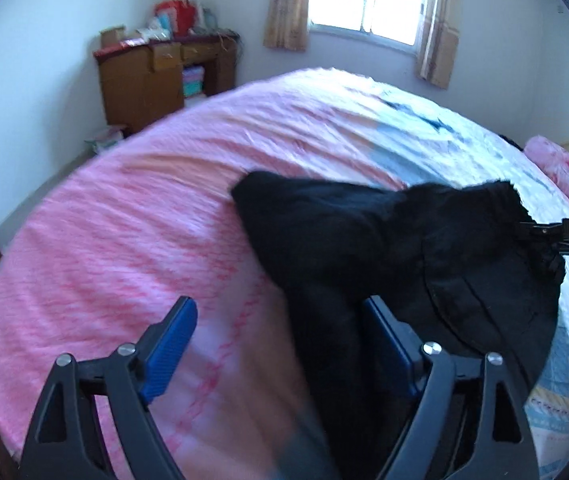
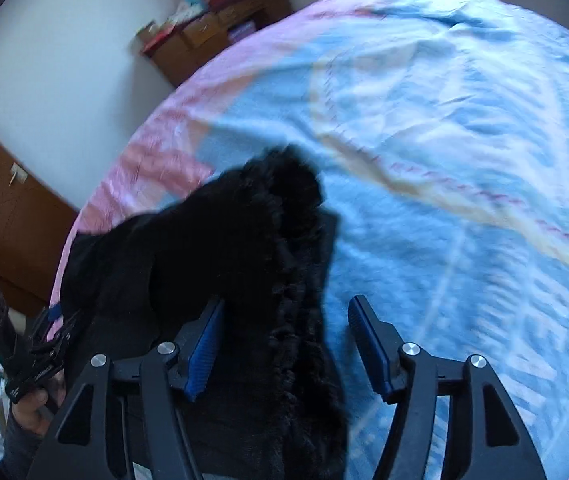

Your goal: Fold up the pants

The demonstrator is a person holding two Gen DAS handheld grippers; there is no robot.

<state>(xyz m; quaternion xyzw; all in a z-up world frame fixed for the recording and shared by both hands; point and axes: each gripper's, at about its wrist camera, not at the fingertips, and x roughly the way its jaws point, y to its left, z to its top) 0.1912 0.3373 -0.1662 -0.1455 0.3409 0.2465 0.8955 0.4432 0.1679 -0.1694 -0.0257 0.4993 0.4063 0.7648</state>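
The left tongs stand wide apart, the black fleecy pants draped between the blue pads without being pinched. The pants lie bunched on the bed's pink and blue patterned sheet. The right tongs also gape wide, the fabric hanging loosely between them.

Black pants draped between the wide-apart blue pads of the left gripper, blocking its right half; pink bedspread lay bare to the left. In the right wrist view, blue bedding ahead lay unobstructed.
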